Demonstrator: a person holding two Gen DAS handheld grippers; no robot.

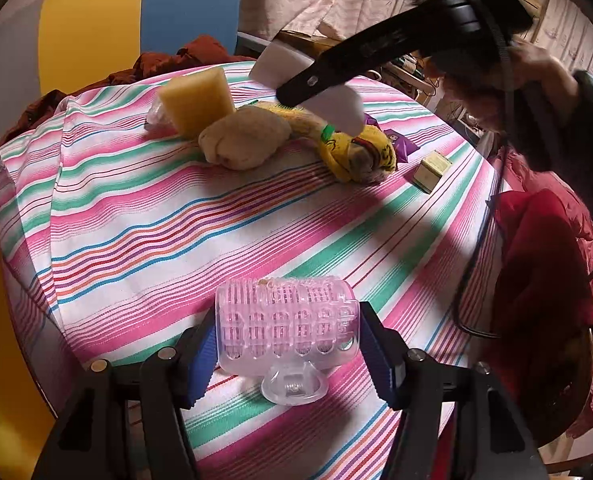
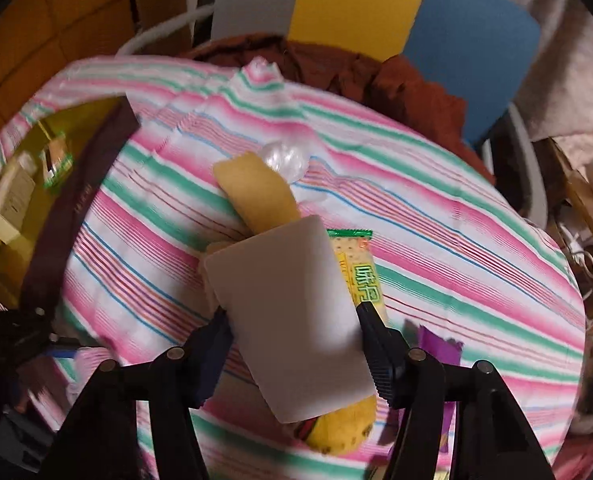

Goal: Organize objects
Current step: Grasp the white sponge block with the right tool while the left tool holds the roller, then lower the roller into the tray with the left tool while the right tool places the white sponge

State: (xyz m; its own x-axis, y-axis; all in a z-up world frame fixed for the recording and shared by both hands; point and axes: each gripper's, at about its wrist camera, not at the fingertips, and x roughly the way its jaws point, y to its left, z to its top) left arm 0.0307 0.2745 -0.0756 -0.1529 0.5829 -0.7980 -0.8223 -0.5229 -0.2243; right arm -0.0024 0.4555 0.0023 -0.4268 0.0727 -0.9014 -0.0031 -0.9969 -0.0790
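Note:
My left gripper [image 1: 288, 344] is shut on a clear pink hair roller [image 1: 286, 326] held just above the striped tablecloth [image 1: 136, 216]. My right gripper [image 2: 292, 320] is shut on a white foam block [image 2: 288, 320], lifted over the pile at the far side; from the left wrist view that block [image 1: 344, 108] hangs above the yellow sock [image 1: 356, 152]. Below it lie a yellow sponge [image 2: 256, 196], a beige cloth lump [image 1: 244, 140], a yellow-green snack packet [image 2: 360, 272] and a purple wrapper [image 1: 400, 144].
A small cream box [image 1: 432, 170] sits near the right edge of the cloth. An open dark-rimmed box [image 2: 36, 184] holding small packages stands at the left. Rust fabric [image 2: 396, 80] and a yellow-blue chair back [image 1: 136, 20] lie behind. A sleeve [image 1: 576, 128] reaches in from the right.

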